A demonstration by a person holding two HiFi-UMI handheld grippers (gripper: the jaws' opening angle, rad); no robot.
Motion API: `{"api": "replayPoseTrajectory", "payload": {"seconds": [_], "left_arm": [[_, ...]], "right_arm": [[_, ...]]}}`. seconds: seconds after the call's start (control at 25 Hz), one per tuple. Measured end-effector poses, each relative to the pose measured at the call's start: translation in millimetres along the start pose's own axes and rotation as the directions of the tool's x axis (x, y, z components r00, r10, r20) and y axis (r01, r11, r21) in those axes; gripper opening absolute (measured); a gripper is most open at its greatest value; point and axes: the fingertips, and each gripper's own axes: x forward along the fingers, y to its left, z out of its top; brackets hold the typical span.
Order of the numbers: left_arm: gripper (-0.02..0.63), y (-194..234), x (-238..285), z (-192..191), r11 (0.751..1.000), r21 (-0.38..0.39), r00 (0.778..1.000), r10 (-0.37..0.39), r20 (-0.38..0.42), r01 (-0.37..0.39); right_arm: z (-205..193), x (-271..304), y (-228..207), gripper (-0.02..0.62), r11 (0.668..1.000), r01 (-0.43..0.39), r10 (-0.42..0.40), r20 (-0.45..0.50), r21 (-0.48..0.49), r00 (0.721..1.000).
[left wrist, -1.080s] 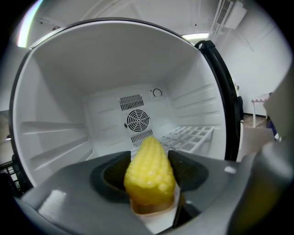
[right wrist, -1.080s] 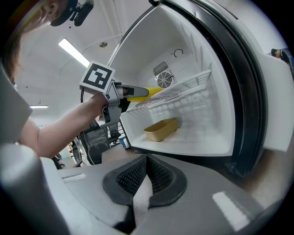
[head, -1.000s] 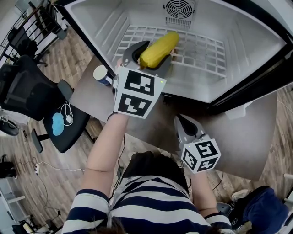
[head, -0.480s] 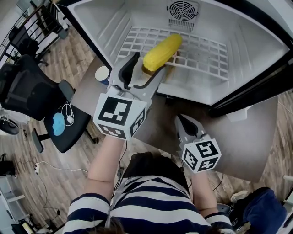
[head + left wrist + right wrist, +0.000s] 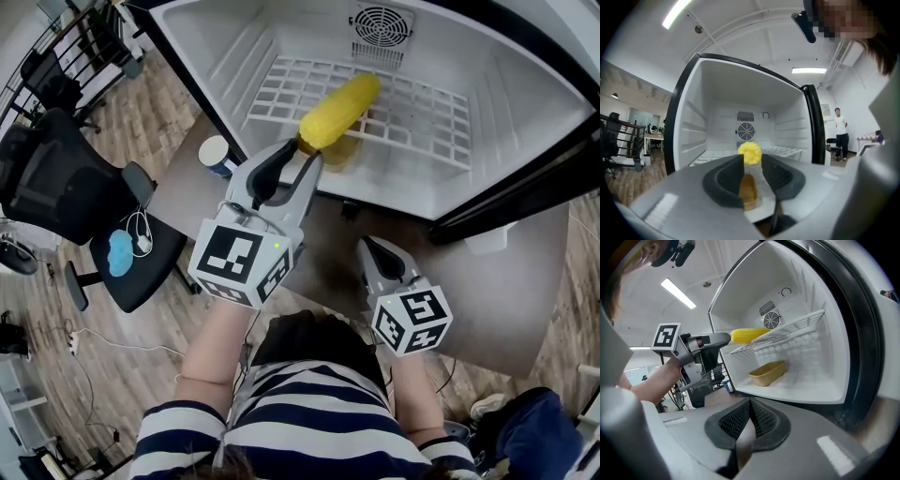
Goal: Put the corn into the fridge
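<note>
Lower centre: a short-sleeved shirt [image 5: 309,422] with navy and white stripes. The left gripper [image 5: 292,159] and right gripper [image 5: 368,244] are grey, with black-and-white marker cubes [image 5: 242,262].

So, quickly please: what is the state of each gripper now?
Left gripper: open, empty; the corn lies on the shelf ahead.
Right gripper: shut, holding nothing.

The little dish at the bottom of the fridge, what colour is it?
The oblong dish is tan; the right gripper view shows it best.
</note>
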Motion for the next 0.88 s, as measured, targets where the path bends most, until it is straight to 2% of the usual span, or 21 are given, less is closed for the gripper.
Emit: {"api": "replayPoseTrajectory", "payload": {"seconds": [0.4, 0.88], "left_arm": [[0.0, 1.9, 14.9, -1.8, 0.999, 0.04, 1.0, -0.001, -0.03, 0.002], [0.0, 2.7, 37.7, -0.3, 0.999, 0.051, 0.999, -0.014, -0.047, 0.017]], "right_arm": [[-1.3, 0.6, -1.8, -0.008, 1.0, -0.002, 0.002, -0.004, -0.004, 1.0], [-2.5, -1.7, -3.9, -0.008, 1.0, 0.006, -0.006, -0.011, -0.006, 1.0]]}}
